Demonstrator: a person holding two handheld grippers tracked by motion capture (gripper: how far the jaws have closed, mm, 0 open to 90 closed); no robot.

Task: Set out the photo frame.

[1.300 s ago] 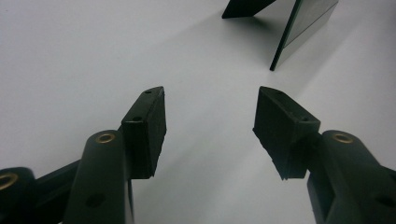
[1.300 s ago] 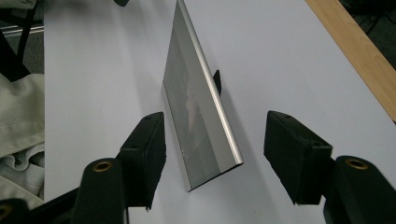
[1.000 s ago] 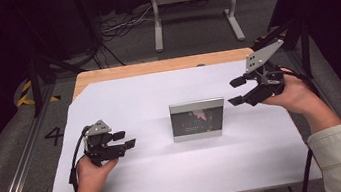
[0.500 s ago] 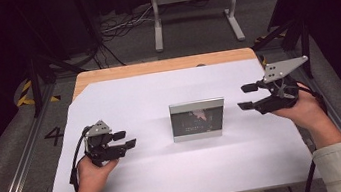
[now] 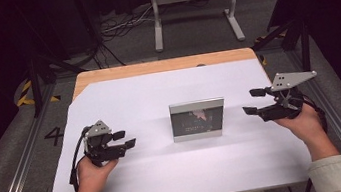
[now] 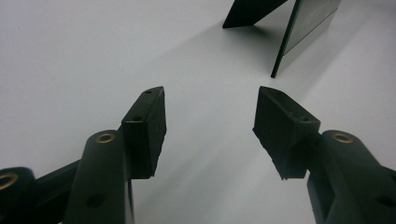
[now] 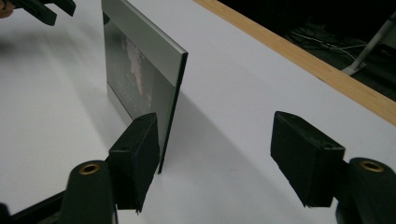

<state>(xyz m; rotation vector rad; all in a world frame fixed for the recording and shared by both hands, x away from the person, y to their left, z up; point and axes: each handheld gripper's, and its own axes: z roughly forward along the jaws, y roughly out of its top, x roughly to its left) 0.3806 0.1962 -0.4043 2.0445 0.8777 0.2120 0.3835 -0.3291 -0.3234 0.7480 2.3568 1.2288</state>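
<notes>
A silver picture frame point(image 5: 198, 119) stands upright at the middle of the white table point(image 5: 170, 177), its dark photo facing the person. My left gripper point(image 5: 125, 138) rests low at the table's left, open, jaws pointing right toward the frame point(image 6: 303, 32), whose edge and black back prop show ahead. My right gripper point(image 5: 255, 101) hovers at the frame's right, open with nothing between its jaws. In the right gripper view the frame point(image 7: 140, 70) stands just beyond my gripper point(image 7: 215, 149), its edge near the left fingertip.
A wooden table edge point(image 5: 164, 65) runs along the far side. A white metal stand point(image 5: 193, 2) and cables lie on the floor beyond. Metal rails point(image 5: 17, 168) flank the table left and right.
My right gripper has come down and back from the far right, levelling out beside the frame's right edge. The left gripper and the frame have stayed put.
</notes>
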